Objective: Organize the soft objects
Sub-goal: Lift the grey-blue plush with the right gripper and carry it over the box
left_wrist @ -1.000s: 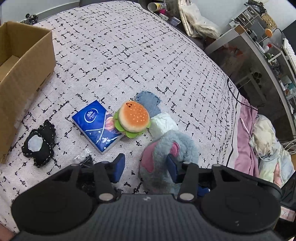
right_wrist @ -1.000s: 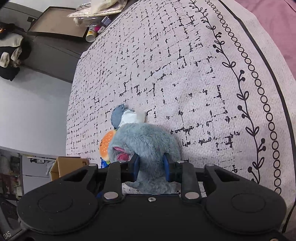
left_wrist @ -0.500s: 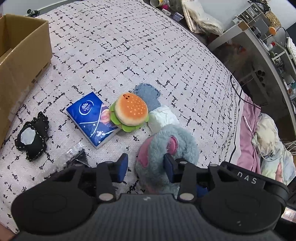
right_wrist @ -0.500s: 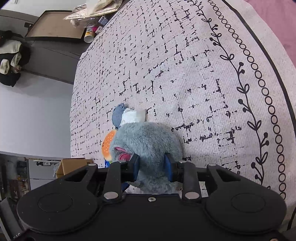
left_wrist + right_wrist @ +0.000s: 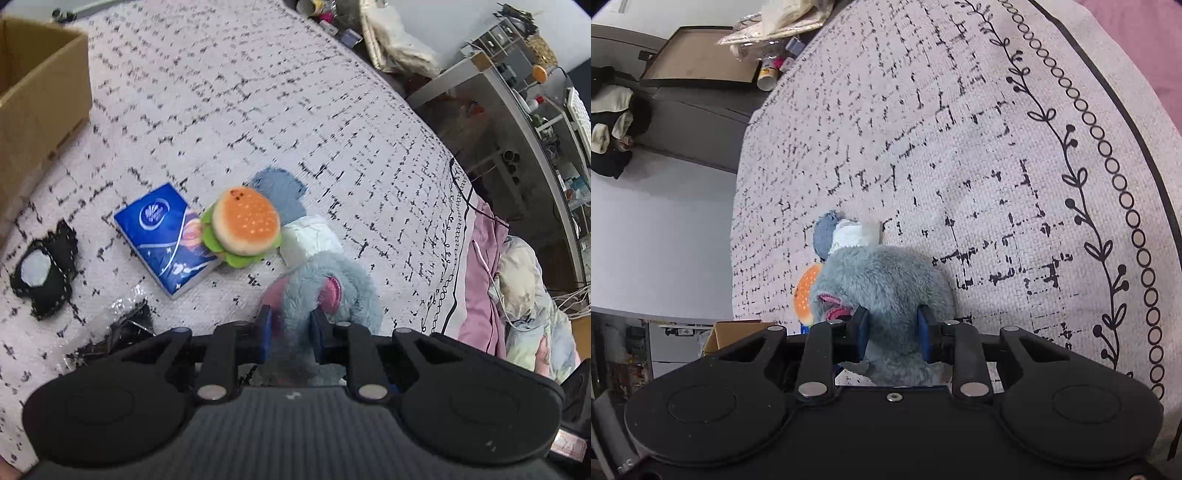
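Note:
A grey-blue plush toy with pink ears (image 5: 332,291) lies on the patterned bedspread. My left gripper (image 5: 290,332) is shut on its near end. My right gripper (image 5: 892,332) is shut on the same plush (image 5: 882,280) from the other side. Beyond it lie a burger plush (image 5: 243,225), a white soft bundle (image 5: 306,240), a blue-grey cloth piece (image 5: 280,192), a blue tissue pack (image 5: 166,236) and a black pouch with a white patch (image 5: 40,269). The burger plush (image 5: 803,295) and the white bundle (image 5: 853,236) also show in the right wrist view.
An open cardboard box (image 5: 40,92) stands at the left of the bed, also seen small in the right wrist view (image 5: 735,332). A crumpled clear wrapper (image 5: 125,314) lies near my left gripper. A desk and shelves (image 5: 517,92) stand beyond the bed's right edge, with pink bedding (image 5: 484,295) below.
My left gripper has slid right over the plush and closed on it; it was open beside it. My right gripper has kept its hold on the plush.

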{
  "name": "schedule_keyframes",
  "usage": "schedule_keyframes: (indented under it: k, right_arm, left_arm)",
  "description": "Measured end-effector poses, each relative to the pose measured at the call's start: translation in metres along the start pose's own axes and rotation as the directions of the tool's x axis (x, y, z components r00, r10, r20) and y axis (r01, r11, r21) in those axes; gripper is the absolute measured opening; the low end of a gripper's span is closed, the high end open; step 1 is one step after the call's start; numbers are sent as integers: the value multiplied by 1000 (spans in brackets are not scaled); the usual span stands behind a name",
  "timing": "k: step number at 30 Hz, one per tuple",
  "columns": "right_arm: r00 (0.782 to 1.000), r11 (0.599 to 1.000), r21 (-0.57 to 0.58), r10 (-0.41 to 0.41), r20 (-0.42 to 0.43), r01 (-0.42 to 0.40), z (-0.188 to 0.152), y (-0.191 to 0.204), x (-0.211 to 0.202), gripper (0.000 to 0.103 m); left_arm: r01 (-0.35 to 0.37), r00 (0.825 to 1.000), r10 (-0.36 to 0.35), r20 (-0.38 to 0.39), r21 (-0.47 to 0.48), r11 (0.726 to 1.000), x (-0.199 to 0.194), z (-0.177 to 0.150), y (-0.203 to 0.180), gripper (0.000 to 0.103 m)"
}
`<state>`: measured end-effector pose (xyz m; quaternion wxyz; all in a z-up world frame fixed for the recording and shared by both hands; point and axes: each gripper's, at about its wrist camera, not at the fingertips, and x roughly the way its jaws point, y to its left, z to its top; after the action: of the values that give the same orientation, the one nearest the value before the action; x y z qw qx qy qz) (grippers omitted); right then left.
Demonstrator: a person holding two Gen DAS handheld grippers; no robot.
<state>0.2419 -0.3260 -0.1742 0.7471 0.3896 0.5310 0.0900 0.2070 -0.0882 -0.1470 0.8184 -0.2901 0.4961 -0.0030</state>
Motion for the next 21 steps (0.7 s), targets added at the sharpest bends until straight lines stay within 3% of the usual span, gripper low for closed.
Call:
schedule_keyframes:
  k: [21]
  right_arm:
    - [985, 963, -212, 174, 10, -168, -21, 57, -25, 23]
  left_arm:
    - [25, 994, -29, 104, 36, 999, -73, 20, 12, 19]
